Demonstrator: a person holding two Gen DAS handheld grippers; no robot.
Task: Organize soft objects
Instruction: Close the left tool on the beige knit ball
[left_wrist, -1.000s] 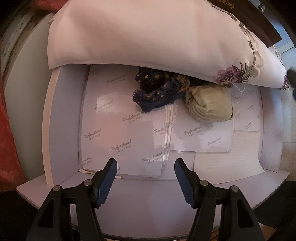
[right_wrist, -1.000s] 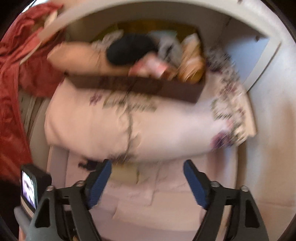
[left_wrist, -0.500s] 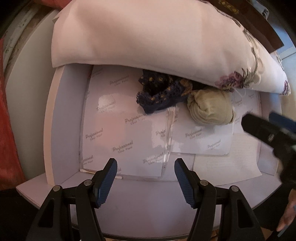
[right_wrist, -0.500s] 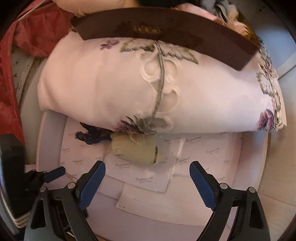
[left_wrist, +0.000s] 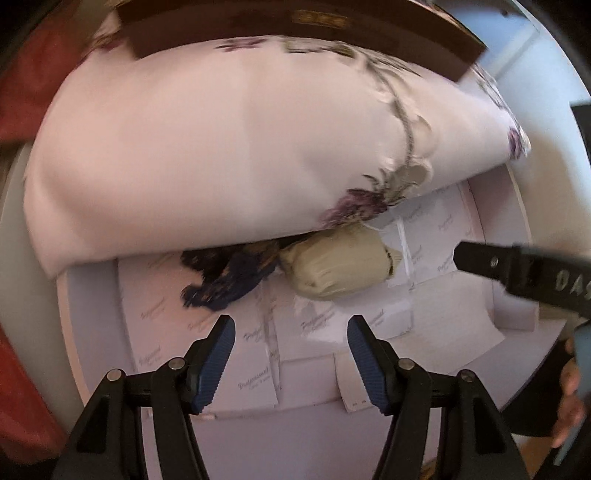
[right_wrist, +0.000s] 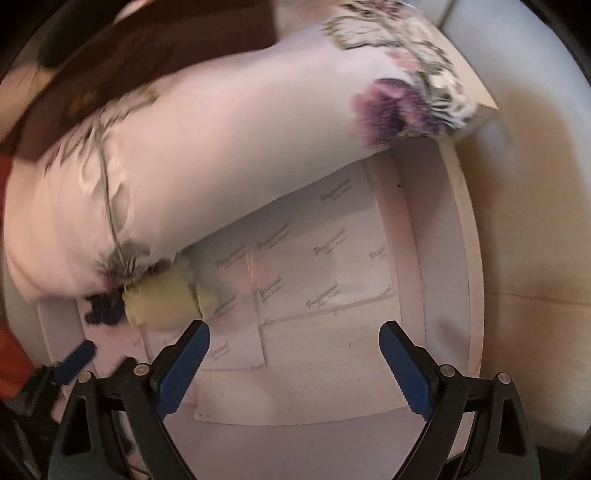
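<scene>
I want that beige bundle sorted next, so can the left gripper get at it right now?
Probably yes. The left gripper is open and empty, and the beige bundle lies just ahead on the papers; only its far edge tucks under the pink pillow.

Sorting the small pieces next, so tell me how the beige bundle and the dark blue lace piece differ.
The beige bundle is plain and one colour; the dark blue lace piece shows gold flecks.
The beige bundle is rolled into a compact, rounded lump; the lace piece lies loose with a ragged edge.
The beige bundle shows mostly clear of the white embroidered pillow; more of the lace piece is tucked beneath it.
Both lie side by side on the printed liner paper, ungripped.
</scene>
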